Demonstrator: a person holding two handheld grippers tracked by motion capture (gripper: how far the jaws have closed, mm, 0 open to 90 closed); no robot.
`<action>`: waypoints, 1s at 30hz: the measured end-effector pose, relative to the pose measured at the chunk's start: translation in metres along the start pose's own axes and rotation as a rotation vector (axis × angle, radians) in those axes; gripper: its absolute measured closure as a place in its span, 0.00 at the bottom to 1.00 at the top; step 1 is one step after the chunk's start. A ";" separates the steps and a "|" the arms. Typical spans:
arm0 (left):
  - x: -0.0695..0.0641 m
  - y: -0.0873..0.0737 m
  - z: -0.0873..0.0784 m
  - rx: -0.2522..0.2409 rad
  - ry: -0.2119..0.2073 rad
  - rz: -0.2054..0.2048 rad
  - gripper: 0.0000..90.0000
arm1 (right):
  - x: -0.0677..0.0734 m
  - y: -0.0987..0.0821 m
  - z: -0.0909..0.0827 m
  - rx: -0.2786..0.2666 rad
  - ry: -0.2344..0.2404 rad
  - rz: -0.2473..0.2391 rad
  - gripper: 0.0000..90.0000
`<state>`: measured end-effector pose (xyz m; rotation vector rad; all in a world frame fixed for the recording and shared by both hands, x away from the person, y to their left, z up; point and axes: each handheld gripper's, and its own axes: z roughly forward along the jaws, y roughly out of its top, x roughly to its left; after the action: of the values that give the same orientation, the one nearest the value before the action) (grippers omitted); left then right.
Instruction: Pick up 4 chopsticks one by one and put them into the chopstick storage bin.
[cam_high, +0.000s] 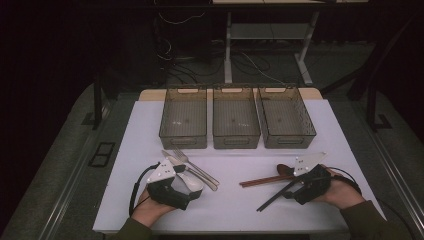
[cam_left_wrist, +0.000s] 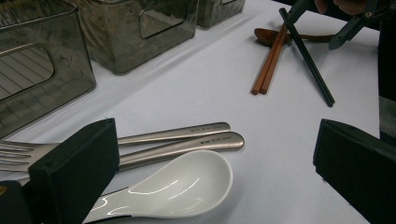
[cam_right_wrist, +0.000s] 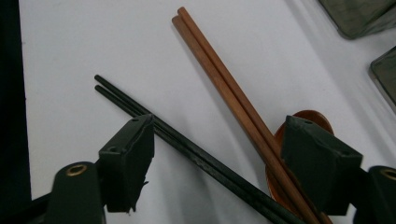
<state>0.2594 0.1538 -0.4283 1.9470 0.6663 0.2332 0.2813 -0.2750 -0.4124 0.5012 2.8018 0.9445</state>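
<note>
My left gripper (cam_high: 191, 191) rests at the front left with its jaws open wide over a white ceramic spoon (cam_left_wrist: 187, 182). A steel fork (cam_left_wrist: 14, 156) and two steel handles (cam_left_wrist: 187, 135) lie just beyond that spoon. At the front right my right gripper (cam_right_wrist: 222, 158) is open, its jaws straddling a pair of black chopsticks (cam_right_wrist: 187, 144) and a pair of brown chopsticks (cam_right_wrist: 219, 79). The black pair runs close beside one pad; the brown pair and a brown wooden spoon (cam_right_wrist: 303, 119) sit by the other. Neither pad presses on anything.
Three smoky see-through bins (cam_high: 184, 140) (cam_high: 236, 141) (cam_high: 289, 141) stand in a row at the back of the white mat (cam_high: 235, 210). Beyond the table are desk legs and cables on the floor. Bare mat lies between the two utensil groups.
</note>
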 end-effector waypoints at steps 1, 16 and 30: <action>0.000 0.000 0.000 0.000 0.000 -0.001 0.00 | -0.001 0.000 0.001 0.017 -0.001 -0.013 0.31; 0.001 0.000 0.001 0.011 -0.005 0.001 0.00 | -0.005 -0.002 0.010 0.088 0.019 -0.093 0.35; 0.002 -0.001 0.001 0.013 -0.004 -0.001 0.00 | -0.002 -0.005 0.014 0.113 0.018 -0.130 0.42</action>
<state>0.2609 0.1542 -0.4298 1.9593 0.6680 0.2244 0.2852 -0.2718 -0.4261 0.3203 2.8747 0.7726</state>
